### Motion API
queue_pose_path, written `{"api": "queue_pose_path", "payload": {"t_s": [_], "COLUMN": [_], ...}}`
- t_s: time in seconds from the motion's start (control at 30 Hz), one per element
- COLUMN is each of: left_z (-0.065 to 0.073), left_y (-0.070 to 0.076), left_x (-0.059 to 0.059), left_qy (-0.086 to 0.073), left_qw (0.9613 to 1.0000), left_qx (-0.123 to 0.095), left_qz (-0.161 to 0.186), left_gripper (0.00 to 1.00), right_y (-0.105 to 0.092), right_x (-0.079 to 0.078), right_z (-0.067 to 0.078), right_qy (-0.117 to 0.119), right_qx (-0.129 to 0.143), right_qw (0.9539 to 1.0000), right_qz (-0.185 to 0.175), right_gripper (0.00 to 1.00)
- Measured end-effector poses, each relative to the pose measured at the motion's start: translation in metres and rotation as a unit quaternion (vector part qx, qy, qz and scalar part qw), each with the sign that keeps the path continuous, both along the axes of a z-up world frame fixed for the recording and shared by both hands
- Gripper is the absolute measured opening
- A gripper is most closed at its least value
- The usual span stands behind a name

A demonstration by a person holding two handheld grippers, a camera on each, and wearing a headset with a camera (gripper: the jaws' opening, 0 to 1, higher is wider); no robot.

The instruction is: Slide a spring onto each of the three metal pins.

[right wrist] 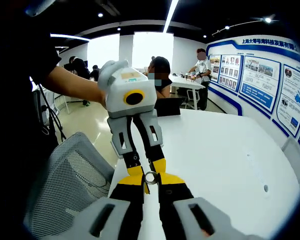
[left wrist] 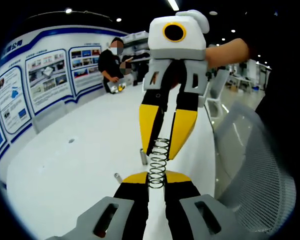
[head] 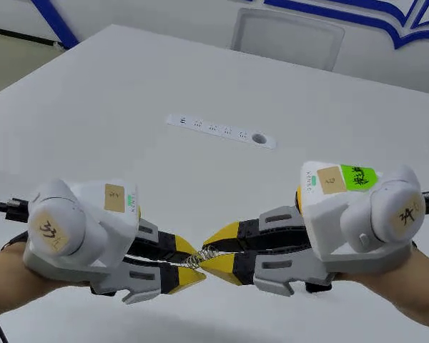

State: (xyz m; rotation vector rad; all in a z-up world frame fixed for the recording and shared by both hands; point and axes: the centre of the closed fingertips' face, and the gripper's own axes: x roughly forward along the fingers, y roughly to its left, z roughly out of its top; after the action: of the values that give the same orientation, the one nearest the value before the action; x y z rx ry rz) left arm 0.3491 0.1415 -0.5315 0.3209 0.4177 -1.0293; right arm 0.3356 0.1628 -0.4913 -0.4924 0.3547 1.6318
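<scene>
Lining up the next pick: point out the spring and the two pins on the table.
spring (left wrist: 158,162), left gripper view, middle coils.
nearer pin (left wrist: 117,176), left gripper view, mid-body.
farther pin (left wrist: 143,156), left gripper view, mid-shaft.

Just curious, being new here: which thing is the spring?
Above the white table, the left gripper and right gripper meet tip to tip. The spring is the silvery wire coil between their yellow tips; the metal pins below are plain stubs.
</scene>
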Motion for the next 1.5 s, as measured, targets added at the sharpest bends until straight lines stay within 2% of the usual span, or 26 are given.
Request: {"api": "queue_pose_path", "payload": {"t_s": [0.3, 0.47, 0.53, 0.6, 0.67, 0.73, 0.87, 1.0, 1.2, 1.33, 1.43, 1.5], "left_z": [-0.003, -0.005, -0.005, -0.004, -0.006, -0.005, -0.002, -0.003, 0.0, 0.004, 0.004, 0.005], "left_y": [-0.002, 0.0, 0.002, 0.004, 0.01, 0.015, 0.023, 0.031, 0.036, 0.038, 0.038, 0.037], "left_x": [0.0, 0.003, 0.004, 0.006, 0.008, 0.011, 0.011, 0.012, 0.017, 0.021, 0.021, 0.02], "left_qy": [0.002, 0.002, 0.003, 0.012, 0.014, 0.003, 0.009, 0.008, -0.006, -0.011, -0.004, 0.004], "left_qw": [1.0, 1.0, 0.9998, 0.9992, 0.9988, 0.9984, 0.997, 0.9965, 0.9956, 0.9948, 0.9948, 0.9941], "left_qx": [-0.002, -0.004, -0.01, -0.025, -0.022, -0.022, -0.037, -0.033, -0.029, -0.034, -0.035, -0.048], "left_qz": [0.0, 0.009, 0.016, 0.031, 0.04, 0.052, 0.067, 0.076, 0.088, 0.095, 0.096, 0.097], "left_gripper": [0.1, 0.1, 0.11, 0.12, 0.14, 0.21, 0.3, 0.35, 0.46, 0.52, 0.54, 0.56], "right_y": [0.007, 0.007, 0.007, 0.008, 0.01, 0.011, 0.012, 0.008, -0.002, -0.007, -0.008, -0.007], "right_x": [-0.001, 0.001, 0.002, 0.004, 0.005, 0.007, 0.014, 0.03, 0.064, 0.086, 0.096, 0.101], "right_z": [0.001, -0.001, -0.001, 0.0, 0.002, 0.004, 0.009, 0.014, 0.009, -0.005, -0.015, -0.022], "right_qy": [0.014, 0.005, 0.004, 0.005, 0.004, 0.005, -0.003, -0.014, -0.038, -0.039, -0.043, -0.036], "right_qx": [0.007, 0.0, -0.002, -0.002, 0.0, 0.003, 0.003, 0.002, -0.021, -0.04, -0.053, -0.057], "right_qw": [0.9999, 1.0, 1.0, 1.0, 1.0, 0.9999, 0.9998, 0.9994, 0.997, 0.9941, 0.9926, 0.992], "right_qz": [0.001, -0.001, -0.004, -0.006, -0.009, -0.011, -0.017, -0.032, -0.064, -0.092, -0.1, -0.107], "right_gripper": [0.1, 0.1, 0.1, 0.1, 0.1, 0.1, 0.1, 0.11, 0.1, 0.1, 0.11, 0.11]}}
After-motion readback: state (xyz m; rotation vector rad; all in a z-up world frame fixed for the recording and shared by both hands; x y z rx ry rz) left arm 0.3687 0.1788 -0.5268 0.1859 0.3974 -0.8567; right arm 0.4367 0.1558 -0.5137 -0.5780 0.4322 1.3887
